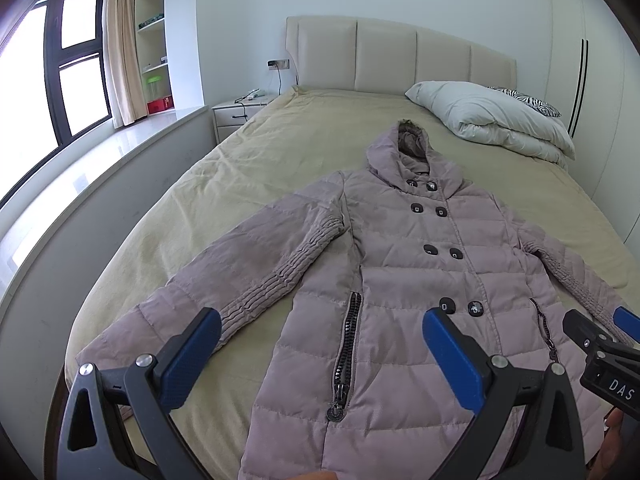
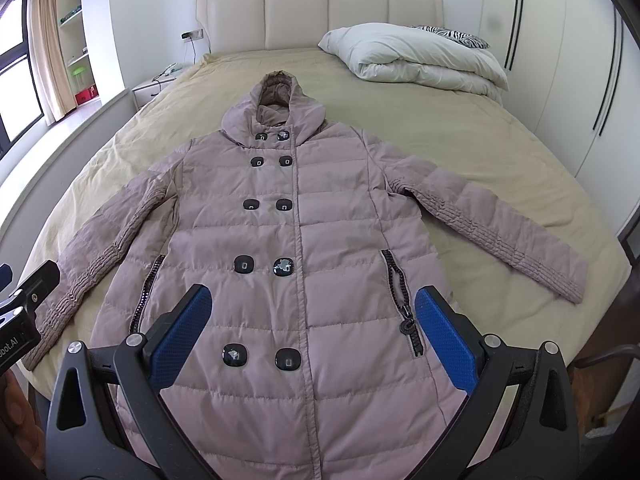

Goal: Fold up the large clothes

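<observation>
A mauve quilted hooded coat (image 1: 404, 280) (image 2: 304, 248) lies flat, front up, on the bed, buttoned, hood toward the headboard, both sleeves spread outward. My left gripper (image 1: 320, 328) hovers open above the coat's lower left part, near the zip pocket (image 1: 348, 344). My right gripper (image 2: 312, 304) hangs open over the coat's lower middle, above the bottom black buttons (image 2: 262, 356). Neither holds anything. The right gripper's tip (image 1: 600, 340) shows at the left wrist view's right edge. The left gripper's tip (image 2: 28, 296) shows at the right wrist view's left edge.
The bed has a beige sheet (image 1: 248, 168) (image 2: 460, 140) and a padded headboard (image 1: 400, 52). A folded white duvet (image 2: 420, 56) and a zebra pillow (image 2: 452, 34) lie at the head right. A nightstand (image 1: 240, 112) and window ledge (image 1: 100, 160) stand left, wardrobes (image 2: 560, 60) right.
</observation>
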`<state>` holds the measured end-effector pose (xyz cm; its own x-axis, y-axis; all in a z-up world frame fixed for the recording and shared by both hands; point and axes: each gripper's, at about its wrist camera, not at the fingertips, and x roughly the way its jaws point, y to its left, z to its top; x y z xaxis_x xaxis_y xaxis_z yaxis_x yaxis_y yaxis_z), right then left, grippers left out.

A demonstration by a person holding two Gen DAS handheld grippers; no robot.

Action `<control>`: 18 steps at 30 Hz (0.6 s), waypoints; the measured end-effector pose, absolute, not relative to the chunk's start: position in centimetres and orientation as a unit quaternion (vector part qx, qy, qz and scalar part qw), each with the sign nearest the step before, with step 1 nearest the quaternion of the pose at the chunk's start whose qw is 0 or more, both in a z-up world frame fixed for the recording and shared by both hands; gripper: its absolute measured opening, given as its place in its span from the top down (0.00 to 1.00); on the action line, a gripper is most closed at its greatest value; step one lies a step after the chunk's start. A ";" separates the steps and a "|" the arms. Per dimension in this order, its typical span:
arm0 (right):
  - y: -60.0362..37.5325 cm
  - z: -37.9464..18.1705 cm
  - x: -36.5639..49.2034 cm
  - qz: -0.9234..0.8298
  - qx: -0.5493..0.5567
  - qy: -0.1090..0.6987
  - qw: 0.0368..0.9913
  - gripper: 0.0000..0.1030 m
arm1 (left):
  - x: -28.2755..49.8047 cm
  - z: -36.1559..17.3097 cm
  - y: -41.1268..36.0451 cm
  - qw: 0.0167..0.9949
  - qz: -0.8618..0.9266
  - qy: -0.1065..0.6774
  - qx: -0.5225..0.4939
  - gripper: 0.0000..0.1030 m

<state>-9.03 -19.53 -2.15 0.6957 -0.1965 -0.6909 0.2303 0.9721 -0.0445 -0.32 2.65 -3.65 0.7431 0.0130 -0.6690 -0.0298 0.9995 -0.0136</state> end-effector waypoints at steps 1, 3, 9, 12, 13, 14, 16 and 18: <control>-19.5 -2.2 -9.1 -0.116 0.023 0.372 0.921 0.00 | -0.3 -3.6 2.6 0.933 0.013 0.358 -0.011 0.00; -19.3 -2.7 -9.2 -0.116 0.023 0.373 0.920 0.00 | -0.3 -3.4 2.3 0.933 0.016 0.359 -0.011 0.00; -19.1 -3.5 -9.4 -0.115 0.024 0.376 0.919 0.00 | -0.4 -3.3 2.5 0.933 0.026 0.359 -0.019 0.00; -19.1 -3.5 -9.3 -0.115 0.025 0.376 0.919 0.00 | -0.1 -3.4 2.7 0.932 0.041 0.359 -0.012 0.00; -19.1 -3.5 -9.3 -0.114 0.025 0.377 0.919 0.00 | -0.1 -3.6 2.8 0.933 0.041 0.358 -0.010 0.00; -18.9 -3.7 -9.4 -0.113 0.025 0.377 0.919 0.00 | 0.0 -3.8 3.1 0.932 0.041 0.359 -0.011 0.00; -18.8 -4.0 -9.3 -0.111 0.027 0.379 0.918 0.00 | 0.3 -4.4 4.3 0.925 0.033 0.378 -0.031 0.00; -18.9 -3.9 -9.1 -0.108 0.030 0.380 0.918 0.00 | 0.7 -5.2 6.0 0.914 0.024 0.401 -0.065 0.00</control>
